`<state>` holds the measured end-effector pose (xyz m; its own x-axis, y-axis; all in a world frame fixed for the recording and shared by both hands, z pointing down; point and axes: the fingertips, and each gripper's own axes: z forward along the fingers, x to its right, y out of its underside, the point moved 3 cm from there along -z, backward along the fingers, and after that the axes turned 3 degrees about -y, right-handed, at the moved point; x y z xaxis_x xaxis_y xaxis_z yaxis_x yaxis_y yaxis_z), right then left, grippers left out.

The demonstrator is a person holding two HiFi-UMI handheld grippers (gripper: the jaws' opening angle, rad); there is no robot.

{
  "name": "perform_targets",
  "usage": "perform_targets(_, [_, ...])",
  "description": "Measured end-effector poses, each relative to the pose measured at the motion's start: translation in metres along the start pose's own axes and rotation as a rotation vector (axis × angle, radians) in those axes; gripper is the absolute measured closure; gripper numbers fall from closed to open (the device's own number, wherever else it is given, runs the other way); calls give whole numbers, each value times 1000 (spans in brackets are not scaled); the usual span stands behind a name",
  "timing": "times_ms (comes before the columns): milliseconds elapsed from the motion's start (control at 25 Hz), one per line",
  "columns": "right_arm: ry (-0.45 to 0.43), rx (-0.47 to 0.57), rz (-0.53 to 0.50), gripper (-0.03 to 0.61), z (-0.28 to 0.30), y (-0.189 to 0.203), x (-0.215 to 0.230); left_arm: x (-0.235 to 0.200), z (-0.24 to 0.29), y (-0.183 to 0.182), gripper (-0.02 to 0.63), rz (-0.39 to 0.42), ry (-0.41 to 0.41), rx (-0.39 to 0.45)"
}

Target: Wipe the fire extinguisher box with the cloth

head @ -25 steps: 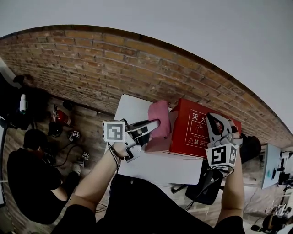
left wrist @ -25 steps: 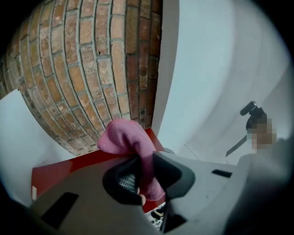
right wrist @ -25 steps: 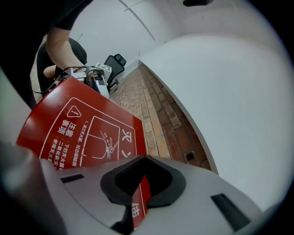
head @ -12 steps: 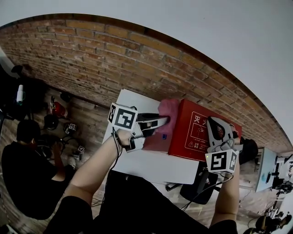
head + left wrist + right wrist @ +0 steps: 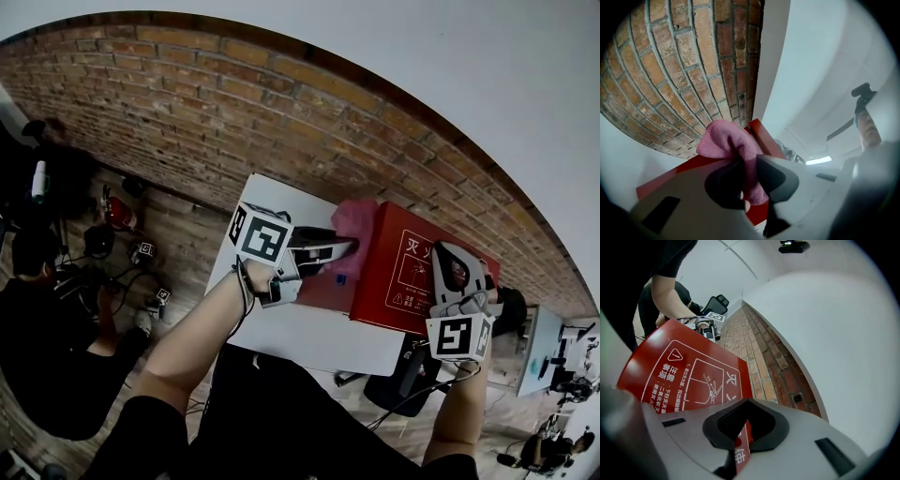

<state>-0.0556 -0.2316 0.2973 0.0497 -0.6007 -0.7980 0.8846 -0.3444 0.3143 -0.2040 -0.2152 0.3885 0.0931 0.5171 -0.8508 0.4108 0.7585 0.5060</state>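
The red fire extinguisher box (image 5: 412, 267) lies on a white table (image 5: 300, 333) by the brick wall. My left gripper (image 5: 347, 249) is shut on a pink cloth (image 5: 356, 217) and holds it against the box's left end near the top edge. In the left gripper view the cloth (image 5: 727, 140) bulges out beyond the closed jaws of that gripper (image 5: 747, 180), with the red box (image 5: 670, 176) behind it. My right gripper (image 5: 742, 430) is shut on the thin edge of the box's printed red panel (image 5: 689, 376). From the head view, the right gripper (image 5: 446, 255) sits at the box's right end.
A brick wall (image 5: 216, 103) runs behind the table under a white wall. A person in black (image 5: 42, 319) sits on the floor at the left, near a small red extinguisher (image 5: 119, 216) and scattered gear. A black chair (image 5: 412, 375) stands under the table's right edge.
My left gripper has carried the pink cloth to the right and a little further back along the box's left end. The right gripper keeps its grip on the box and has not moved.
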Motion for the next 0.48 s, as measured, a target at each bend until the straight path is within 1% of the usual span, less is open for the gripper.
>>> perform_targets(320, [-5,-1,1,558,1,0,0,-5,1,1,523,-9,30,0])
perform_targets(480, [-4,-3,4,558,1,0,0,-12,0,5,523,-8,21,-3])
